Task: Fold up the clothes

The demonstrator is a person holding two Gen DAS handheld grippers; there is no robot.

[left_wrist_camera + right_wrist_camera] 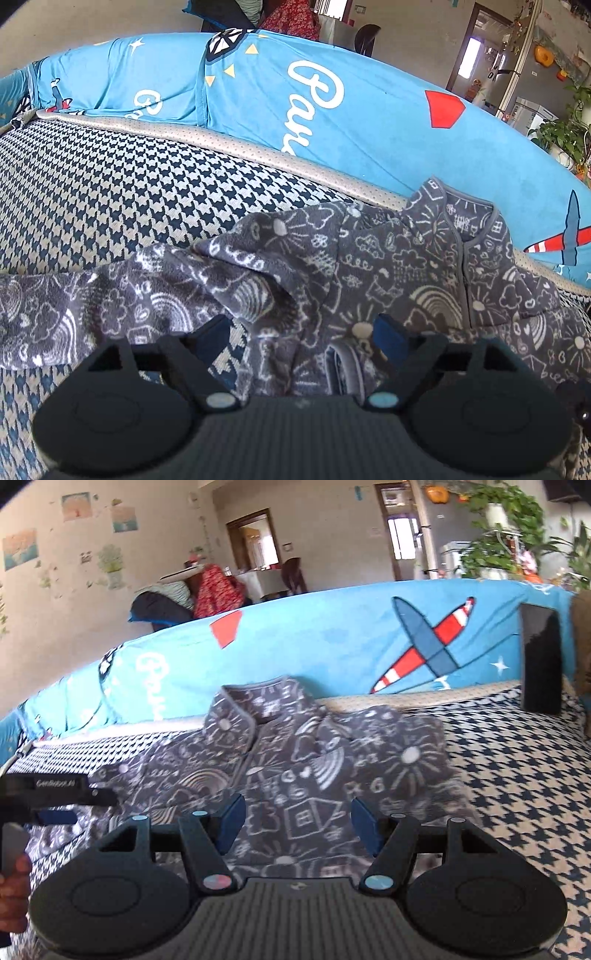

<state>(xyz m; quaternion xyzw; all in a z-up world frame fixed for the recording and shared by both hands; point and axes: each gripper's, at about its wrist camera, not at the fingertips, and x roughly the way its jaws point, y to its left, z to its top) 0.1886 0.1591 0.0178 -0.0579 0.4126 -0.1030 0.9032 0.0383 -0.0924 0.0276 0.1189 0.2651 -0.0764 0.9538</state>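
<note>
Grey fleece top w/ white doodle print (369,266) lies crumpled on houndstooth blue-and-cream sofa seat (110,177), collar at 12 o'clock against bright blue cartoon-print backrest cover (258,92). One sleeve trails toward 9 o'clock in left wrist view. Left tongs (303,332) spread wide just over the fabric, pads not pressing it. Right tongs (297,819) also spread, nothing pinched, garment below them. Black rectangular block (541,661) stands at 2 o'clock in right view.
</note>
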